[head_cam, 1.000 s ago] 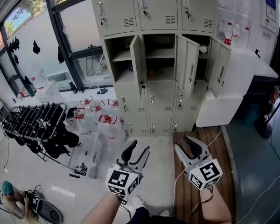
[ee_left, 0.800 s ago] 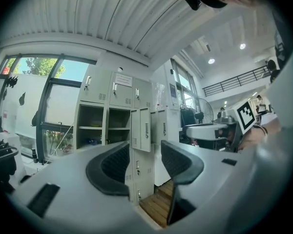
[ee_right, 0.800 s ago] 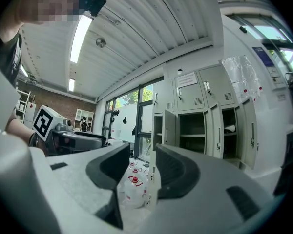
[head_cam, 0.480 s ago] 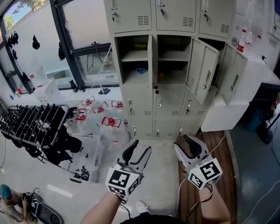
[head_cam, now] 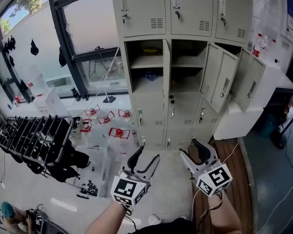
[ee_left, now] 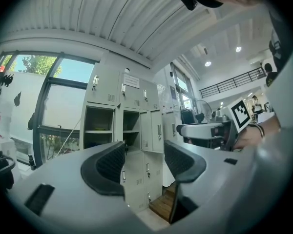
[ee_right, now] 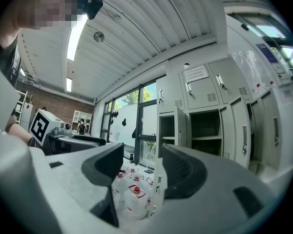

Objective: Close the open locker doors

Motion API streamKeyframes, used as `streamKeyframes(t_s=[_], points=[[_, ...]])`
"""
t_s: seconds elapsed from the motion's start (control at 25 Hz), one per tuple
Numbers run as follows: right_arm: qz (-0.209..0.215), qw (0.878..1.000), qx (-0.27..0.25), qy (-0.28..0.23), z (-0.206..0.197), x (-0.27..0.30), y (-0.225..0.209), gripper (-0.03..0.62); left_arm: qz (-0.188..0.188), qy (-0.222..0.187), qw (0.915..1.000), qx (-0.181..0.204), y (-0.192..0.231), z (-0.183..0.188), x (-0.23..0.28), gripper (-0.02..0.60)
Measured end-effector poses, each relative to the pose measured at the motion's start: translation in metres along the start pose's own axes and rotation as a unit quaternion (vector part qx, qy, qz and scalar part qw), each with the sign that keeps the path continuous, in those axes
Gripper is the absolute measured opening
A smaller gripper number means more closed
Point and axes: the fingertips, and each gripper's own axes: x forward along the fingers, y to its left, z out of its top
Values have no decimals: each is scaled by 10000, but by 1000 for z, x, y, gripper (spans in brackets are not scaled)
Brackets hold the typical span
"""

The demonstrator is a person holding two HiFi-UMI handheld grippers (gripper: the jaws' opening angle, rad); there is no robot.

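Bottom of head view: both forearms (head_cam: pixel 107 221) come in from the lower edge, one gripper each, marker cubes (head_cam: pixel 128 190) facing the camera. Left gripper (head_cam: pixel 146 155) is released, jaws spread and just been opening, nothing between the pads; its own view (ee_left: pixel 144 150) shows only the far lockers through the gap. Right gripper (head_cam: pixel 191 148) is the same: released, jaws just been opening, gap empty, with only floor jugs and the lockers beyond it in its own view (ee_right: pixel 141 155). Both point level at the locker bank (head_cam: pixel 185 13) and sit well apart from it. Floor next: the right gripper is over wood decking (head_cam: pixel 234 162), with a clear bin (head_cam: pixel 95 162) lower left of centre. Further left a black rack (head_cam: pixel 34 135), then red-capped water jugs (head_cam: pixel 118 132) just in front of the lockers. The locker bank fills upper centre; top row shut, second row has three compartments open. Left door (head_cam: pixel 166 69) stands out edge-on to the camera, middle door (head_cam: pixel 220 79) and right door (head_cam: pixel 251 84) swing out toward the right. A white cabinet (head_cam: pixel 244 121) sits just right of the bank, a window (head_cam: pixel 83 33) upper left.
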Motion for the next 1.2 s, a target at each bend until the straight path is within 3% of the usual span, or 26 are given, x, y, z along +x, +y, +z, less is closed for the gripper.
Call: streamKeyframes(t_s=[0.48, 1.2], points=[[187, 9998, 76, 50, -9, 56, -12, 265, 147, 88, 9998, -56, 43, -8, 18, 258], [597, 9976, 319, -109, -21, 150, -117, 264, 504, 179, 9986, 1, 89, -13, 145, 258]])
